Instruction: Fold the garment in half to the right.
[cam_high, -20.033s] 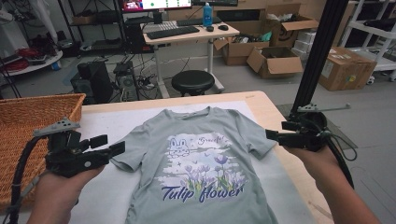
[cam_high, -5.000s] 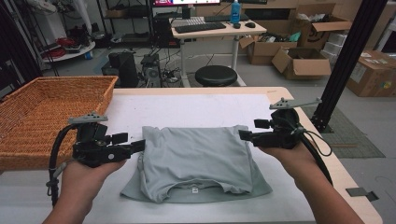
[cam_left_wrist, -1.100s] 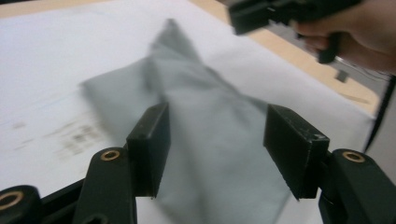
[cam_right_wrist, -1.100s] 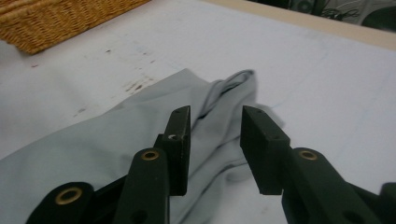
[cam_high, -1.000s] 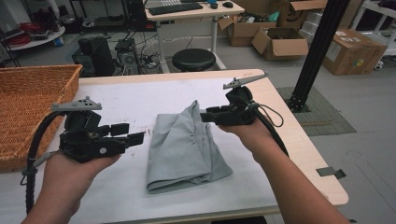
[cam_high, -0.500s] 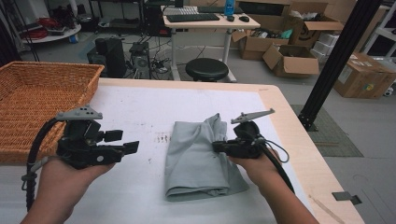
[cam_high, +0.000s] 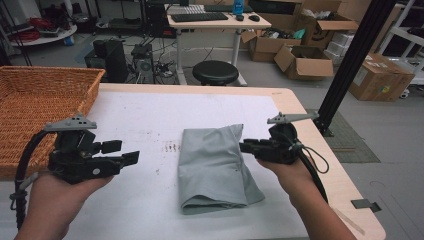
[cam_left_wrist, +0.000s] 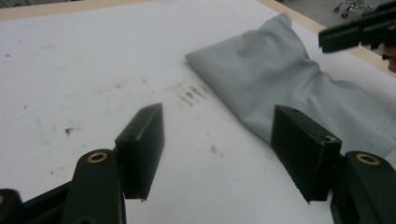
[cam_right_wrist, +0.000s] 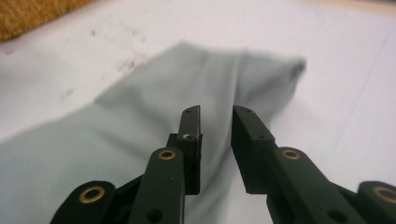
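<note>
From the high view, a folded grey shirt (cam_high: 216, 167) is lying on the white tabletop (cam_high: 150, 115) towards its right edge, with the left gripper (cam_high: 122, 152) hovering well to its left, jaws apart and holding nothing, the right gripper (cam_high: 246, 146) sitting at the shirt's right side, and a wicker basket (cam_high: 35, 107) resting at the left edge. In the left gripper view, the two black jaws are standing wide open over bare, smudged tabletop (cam_left_wrist: 93, 70), the shirt (cam_left_wrist: 280, 88) lying just beyond the right-hand jaw. In the right gripper view, the jaws are showing only a narrow gap, gripping nothing, poised just above the shirt (cam_right_wrist: 116, 126).
</note>
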